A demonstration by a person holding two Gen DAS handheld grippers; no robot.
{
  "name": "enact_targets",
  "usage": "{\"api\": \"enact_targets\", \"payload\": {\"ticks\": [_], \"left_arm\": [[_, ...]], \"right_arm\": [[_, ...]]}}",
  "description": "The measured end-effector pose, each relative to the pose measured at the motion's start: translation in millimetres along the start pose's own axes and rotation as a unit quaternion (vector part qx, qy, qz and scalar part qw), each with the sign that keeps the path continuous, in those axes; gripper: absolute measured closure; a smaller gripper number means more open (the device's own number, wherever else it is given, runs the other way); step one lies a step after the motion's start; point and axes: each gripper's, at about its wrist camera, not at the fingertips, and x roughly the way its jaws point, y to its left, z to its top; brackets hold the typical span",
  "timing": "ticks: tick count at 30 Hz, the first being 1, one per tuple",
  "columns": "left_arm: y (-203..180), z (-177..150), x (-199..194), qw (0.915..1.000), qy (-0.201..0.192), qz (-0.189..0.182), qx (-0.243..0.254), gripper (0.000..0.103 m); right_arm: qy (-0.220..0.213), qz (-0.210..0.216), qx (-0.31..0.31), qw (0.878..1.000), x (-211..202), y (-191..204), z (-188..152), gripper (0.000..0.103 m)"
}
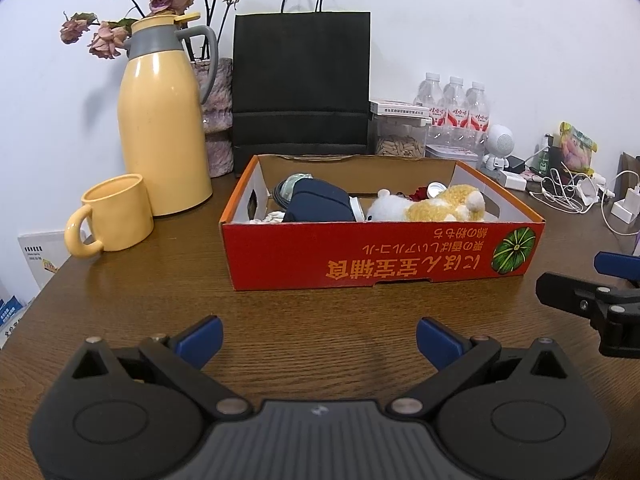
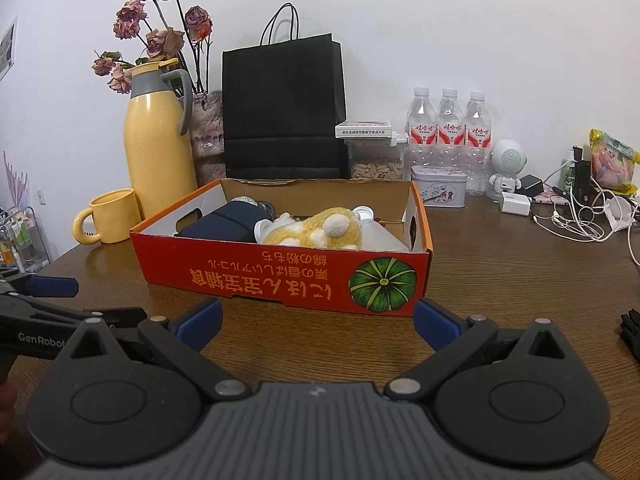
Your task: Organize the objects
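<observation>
A red cardboard box (image 1: 376, 258) (image 2: 280, 276) with a pumpkin print stands on the wooden table. Inside lie a yellow and white plush toy (image 1: 436, 204) (image 2: 320, 228), a dark blue pouch (image 1: 320, 202) (image 2: 224, 222) and other small items, partly hidden by the box wall. My left gripper (image 1: 319, 338) is open and empty above the table, in front of the box. My right gripper (image 2: 318, 322) is open and empty near the box's front right corner. The right gripper shows at the right edge of the left wrist view (image 1: 592, 284). The left gripper shows at the left edge of the right wrist view (image 2: 52, 292).
A yellow mug (image 1: 114, 216) (image 2: 110, 220) and yellow thermos (image 1: 164, 120) (image 2: 158, 140) stand left of the box. Behind it are a black paper bag (image 1: 300, 84) (image 2: 282, 108), a vase of dried roses (image 2: 206, 132), water bottles (image 1: 454, 108) (image 2: 450, 136), a seed container (image 1: 400, 136). Cables and chargers (image 2: 576, 216) lie at right.
</observation>
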Motion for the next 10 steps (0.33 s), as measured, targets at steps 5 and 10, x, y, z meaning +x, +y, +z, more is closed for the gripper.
{"api": "enact_targets", "payload": {"ticks": [5, 10], "left_arm": [[-0.8, 0.0, 0.6, 1.0, 0.004, -0.005, 0.002, 0.0], [0.3, -0.7, 1.2, 1.0, 0.005, -0.003, -0.002, 0.0]], "right_arm": [[0.0, 0.0, 0.0, 1.0, 0.1, 0.0, 0.1, 0.0], [0.001, 0.0, -0.001, 1.0, 0.4, 0.3, -0.8, 0.0]]}}
